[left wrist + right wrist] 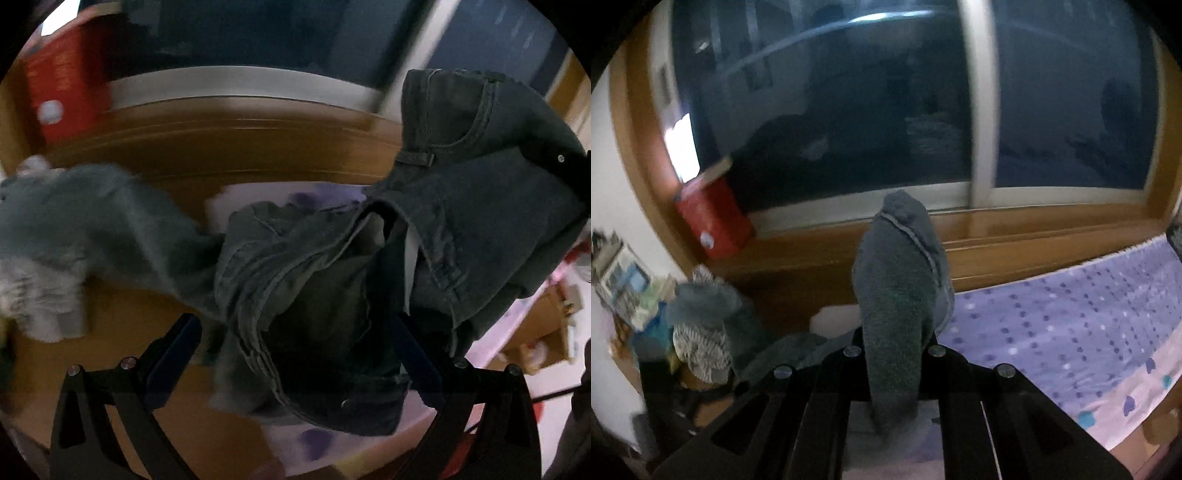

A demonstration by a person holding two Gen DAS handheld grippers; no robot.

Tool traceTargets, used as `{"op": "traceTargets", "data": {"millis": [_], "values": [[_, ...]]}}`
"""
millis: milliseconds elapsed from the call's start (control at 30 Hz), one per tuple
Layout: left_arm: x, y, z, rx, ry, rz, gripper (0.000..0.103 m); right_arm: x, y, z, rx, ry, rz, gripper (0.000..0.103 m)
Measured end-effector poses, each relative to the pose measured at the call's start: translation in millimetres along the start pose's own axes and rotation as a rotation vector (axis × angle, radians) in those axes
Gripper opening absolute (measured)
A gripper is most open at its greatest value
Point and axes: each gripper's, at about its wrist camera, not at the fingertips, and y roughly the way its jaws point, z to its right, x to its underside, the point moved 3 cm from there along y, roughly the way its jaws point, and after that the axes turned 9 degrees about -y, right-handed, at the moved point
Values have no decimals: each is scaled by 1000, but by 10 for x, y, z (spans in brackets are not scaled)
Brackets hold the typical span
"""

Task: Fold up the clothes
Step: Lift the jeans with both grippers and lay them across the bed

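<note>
Denim jeans (461, 221) hang before left claw (295, 354).

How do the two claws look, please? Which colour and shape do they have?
The left claw has matte black angular arms with cut-out slots, round silver screws, and dark blue fingers. The right claw has the same black slotted frame and silver screws. No cables, markings or sleeves are visible.

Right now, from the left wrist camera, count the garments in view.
2. Dark jeans hang in the middle, between the left gripper's open jaws. A grey fleecy garment lies blurred at the left. The pale patch below it may be a third.
</note>
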Motion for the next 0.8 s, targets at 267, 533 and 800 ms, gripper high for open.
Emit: {"op": "traceTargets", "data": {"millis": [267, 533, 800], "values": [[-401, 235, 801, 80, 49, 39, 103, -6, -522, 1263, 209, 77, 35, 5], [-262, 649, 1637, -22, 26, 42, 103, -41, -474, 2665, 252, 109, 41, 5], [27, 1274, 2642, -130, -72, -16, 103, 322, -221, 4056, 197, 143, -54, 5]]}}
